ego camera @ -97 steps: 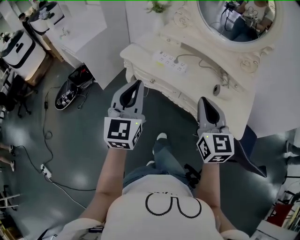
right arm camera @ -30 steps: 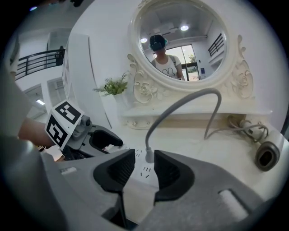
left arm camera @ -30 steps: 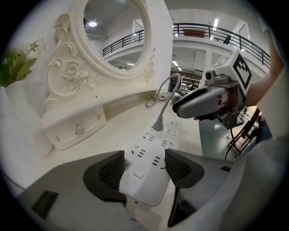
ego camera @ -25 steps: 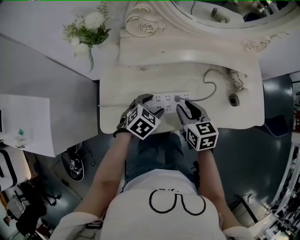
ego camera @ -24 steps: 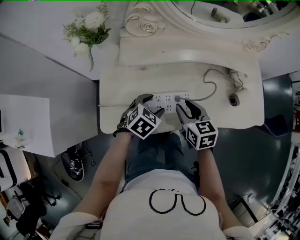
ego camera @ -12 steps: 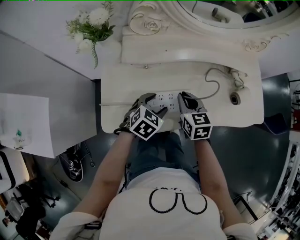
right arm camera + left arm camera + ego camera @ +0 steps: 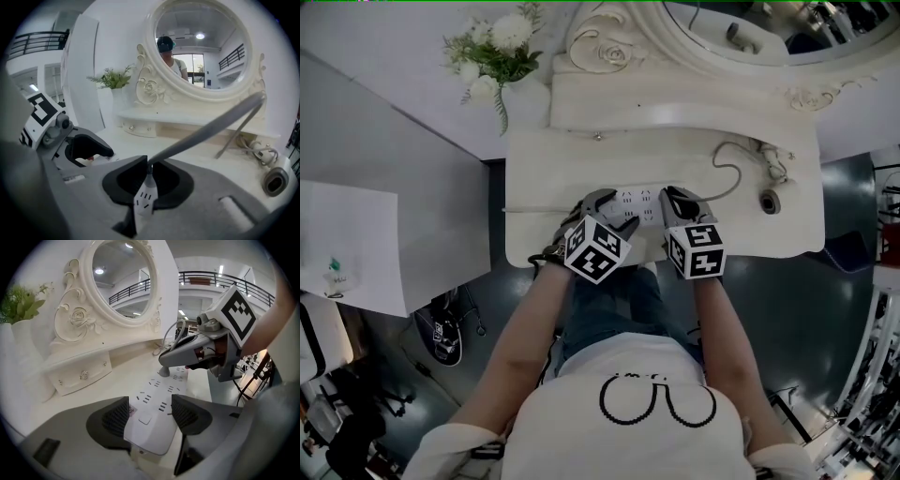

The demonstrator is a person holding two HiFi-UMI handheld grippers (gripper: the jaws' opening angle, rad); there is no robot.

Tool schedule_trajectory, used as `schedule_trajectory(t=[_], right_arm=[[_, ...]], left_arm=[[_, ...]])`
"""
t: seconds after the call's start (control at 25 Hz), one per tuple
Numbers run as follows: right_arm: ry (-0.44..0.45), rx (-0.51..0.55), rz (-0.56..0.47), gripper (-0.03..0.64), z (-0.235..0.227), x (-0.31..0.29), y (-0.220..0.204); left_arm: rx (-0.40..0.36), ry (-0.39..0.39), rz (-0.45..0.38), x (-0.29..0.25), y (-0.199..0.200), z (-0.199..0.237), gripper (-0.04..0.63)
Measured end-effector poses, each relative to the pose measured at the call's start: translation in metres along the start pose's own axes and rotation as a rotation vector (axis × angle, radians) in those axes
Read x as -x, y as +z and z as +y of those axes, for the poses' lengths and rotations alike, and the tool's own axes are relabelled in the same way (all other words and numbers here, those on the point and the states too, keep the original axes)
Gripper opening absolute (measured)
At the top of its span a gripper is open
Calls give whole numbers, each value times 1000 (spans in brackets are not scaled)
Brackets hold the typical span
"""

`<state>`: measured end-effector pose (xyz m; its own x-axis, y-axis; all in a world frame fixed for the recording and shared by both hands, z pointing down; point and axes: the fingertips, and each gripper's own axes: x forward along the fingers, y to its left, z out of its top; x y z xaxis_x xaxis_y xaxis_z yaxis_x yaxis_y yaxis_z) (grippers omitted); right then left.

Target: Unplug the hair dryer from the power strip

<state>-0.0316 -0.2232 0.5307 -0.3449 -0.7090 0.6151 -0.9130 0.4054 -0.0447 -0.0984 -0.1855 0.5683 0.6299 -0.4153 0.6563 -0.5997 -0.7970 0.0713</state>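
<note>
The right claw [image 7: 149, 180] has just been closing. Its pads now clench the grey plug [image 7: 149, 175] at its neck, right where it enters the power strip [image 7: 144, 199]. From there the cable [image 7: 206, 129] runs off toward 2 o'clock.

At 9 o'clock of it in the head view, the left claw [image 7: 151, 416] straddles the near end of the strip. Its pads lie against both long edges, and I judge this a steadying hold.

The plug sits in its socket, so the unplugging itself is not yet done. Both grasps look set, and what remains is to pull the plug up and out while the strip is kept down.

The hair dryer [image 7: 767, 199] lies on the tabletop [image 7: 562, 169], at 3 o'clock of the right claw and well apart from it.
</note>
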Motion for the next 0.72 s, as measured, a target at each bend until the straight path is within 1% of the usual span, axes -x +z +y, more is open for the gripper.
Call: schedule_trajectory(t=[0.12,0.2,0.24,0.28,0.4,0.44,0.48,0.52,0.64,0.72], right_arm=[[41,-103,-16,37,-4,1,3],[44,-134,-23,37,-6,7,0],[38,-119,-18,37,-6,10,-2],[31,-82,-9,37,-5,11,-3],[0,88,34,34,3,11,-3],[-7,124,40,31,5,10,-1],[-7,134,38,23,5,9,1],[1,114,30,23,3,8,3],[35,-51,-5,23,-5,9,5],[48,-141,-22,23,-9,13,2]], left_arm=[[12,15,2,0,0,1,281],[7,8,-2,0,0,0,281],[-1,-2,1,-1,1,-1,281],[-9,-13,7,-2,2,-2,281],[-23,-30,25,-2,1,-3,281],[-26,-32,33,-2,1,-3,281],[-28,-34,43,-2,1,-3,281],[-26,-34,52,-2,2,-3,281],[-13,-18,55,-2,2,-4,281],[-5,-4,48,-2,2,-4,281]])
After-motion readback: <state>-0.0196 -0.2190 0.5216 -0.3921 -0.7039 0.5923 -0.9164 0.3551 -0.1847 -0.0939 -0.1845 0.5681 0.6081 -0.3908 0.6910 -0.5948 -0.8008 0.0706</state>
